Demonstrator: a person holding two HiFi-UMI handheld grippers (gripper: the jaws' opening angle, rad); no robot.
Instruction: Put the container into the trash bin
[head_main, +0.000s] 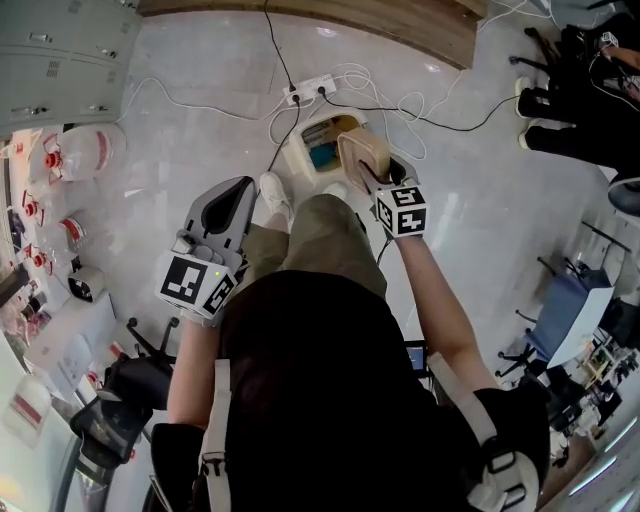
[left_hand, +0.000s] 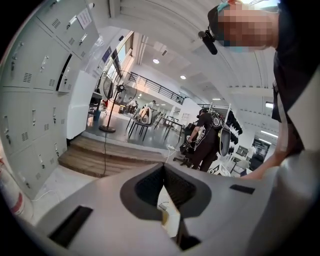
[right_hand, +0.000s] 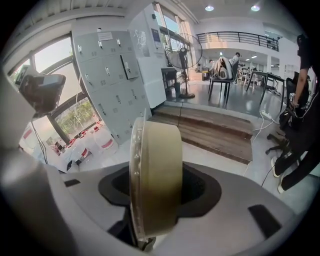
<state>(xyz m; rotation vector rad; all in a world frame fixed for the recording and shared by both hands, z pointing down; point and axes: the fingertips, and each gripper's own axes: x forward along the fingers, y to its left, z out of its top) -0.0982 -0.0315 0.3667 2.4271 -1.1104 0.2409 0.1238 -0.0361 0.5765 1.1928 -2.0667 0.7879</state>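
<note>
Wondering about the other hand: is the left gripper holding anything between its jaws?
No, the left gripper has its jaws together with nothing between them.

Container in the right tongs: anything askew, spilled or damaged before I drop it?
Only its pose: the container stands on edge in the right tongs, lid facing sideways, over the trash bin in the head view. No spill or damage shows.

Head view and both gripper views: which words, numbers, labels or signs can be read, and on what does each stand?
No text can be read.
Paper sheet on the lockers: too blurred.
Panel on the white cabinet: too small.
Red labels on the water jugs: too small.
Marker cube: pattern only, no letters.
</note>
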